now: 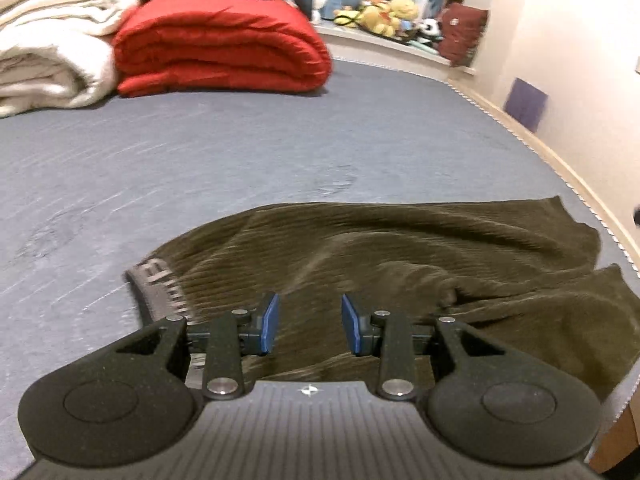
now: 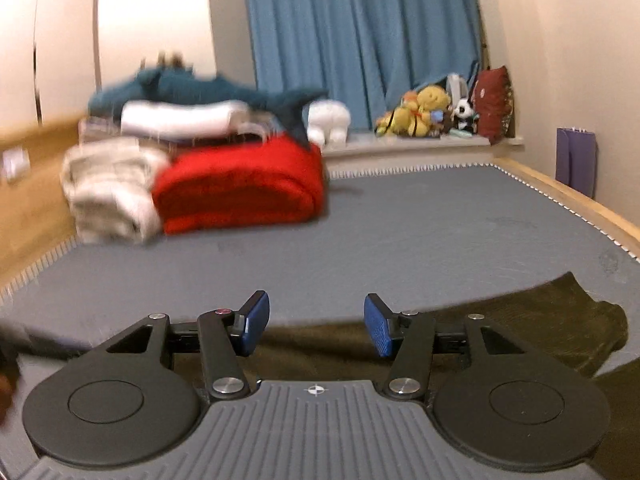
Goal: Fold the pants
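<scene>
Left wrist view: pants (image 1: 400, 264), dark olive ribbed cloth, spread flat and rumpled on grey bed (image 1: 200, 152), filling the frame from 6 to 3 o'clock. Grey waistband (image 1: 160, 284) with lettering at 8 o'clock, just beside the left finger; leg ends (image 1: 576, 232) out toward 3 o'clock near the mattress edge. Left gripper (image 1: 309, 326) low over the cloth, blue-padded fingers (image 1: 270, 322) parted by a moderate gap, gripping nothing (contact with the cloth beneath cannot be told).

Right wrist view: same pants (image 2: 520, 320) seen only as a low dark strip from 6 to 4 o'clock, waistband not visible here. Right gripper (image 2: 316, 326) with fingers (image 2: 378, 330) spread wide, nothing between them, only bed and the cloth's far edge beyond.

Shown fully in right view only: blue curtain (image 2: 360, 40) at 12 o'clock, teal plush shark (image 2: 192, 84) on the pile at 10 o'clock. Common to both: red folded blanket (image 2: 240, 188), white blanket (image 2: 112, 192) touching it at 9 o'clock, stuffed toys (image 2: 424, 112) on the ledge, purple bag (image 2: 576, 160) against the wall at 2 o'clock. Both views motion-blurred.
</scene>
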`<control>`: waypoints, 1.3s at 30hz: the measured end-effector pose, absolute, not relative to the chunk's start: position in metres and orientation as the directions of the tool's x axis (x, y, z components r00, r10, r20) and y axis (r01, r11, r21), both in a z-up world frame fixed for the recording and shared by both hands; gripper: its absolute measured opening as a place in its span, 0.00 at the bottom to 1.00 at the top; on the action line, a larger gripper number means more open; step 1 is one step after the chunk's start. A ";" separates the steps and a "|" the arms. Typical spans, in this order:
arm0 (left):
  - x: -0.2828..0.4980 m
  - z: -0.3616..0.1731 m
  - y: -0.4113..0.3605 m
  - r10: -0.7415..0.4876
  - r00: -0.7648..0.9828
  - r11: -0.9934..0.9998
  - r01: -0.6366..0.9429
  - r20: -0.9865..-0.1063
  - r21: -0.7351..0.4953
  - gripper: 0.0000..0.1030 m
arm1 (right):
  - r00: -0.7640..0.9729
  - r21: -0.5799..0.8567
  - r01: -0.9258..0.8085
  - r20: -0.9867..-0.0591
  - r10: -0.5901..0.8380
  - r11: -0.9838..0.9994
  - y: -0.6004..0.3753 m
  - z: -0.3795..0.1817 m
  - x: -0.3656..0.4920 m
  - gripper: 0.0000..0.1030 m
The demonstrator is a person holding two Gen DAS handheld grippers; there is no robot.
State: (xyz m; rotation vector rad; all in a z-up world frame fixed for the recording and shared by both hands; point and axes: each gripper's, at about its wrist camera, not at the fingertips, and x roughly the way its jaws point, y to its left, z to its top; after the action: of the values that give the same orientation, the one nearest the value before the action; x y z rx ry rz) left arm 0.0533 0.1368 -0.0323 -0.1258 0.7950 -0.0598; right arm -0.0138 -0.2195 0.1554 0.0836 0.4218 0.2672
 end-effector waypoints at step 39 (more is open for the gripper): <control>0.212 -0.130 0.215 0.017 0.623 0.976 -0.181 -0.782 -0.122 0.79 | 0.784 0.342 -0.223 -0.493 0.377 0.913 -0.250 0.128 0.041 0.62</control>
State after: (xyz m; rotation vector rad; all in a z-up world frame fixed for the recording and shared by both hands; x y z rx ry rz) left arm 0.2124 0.2147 -0.1297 -0.1966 0.8929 0.1143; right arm 0.0411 -0.2496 0.1281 0.2737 0.5865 0.3280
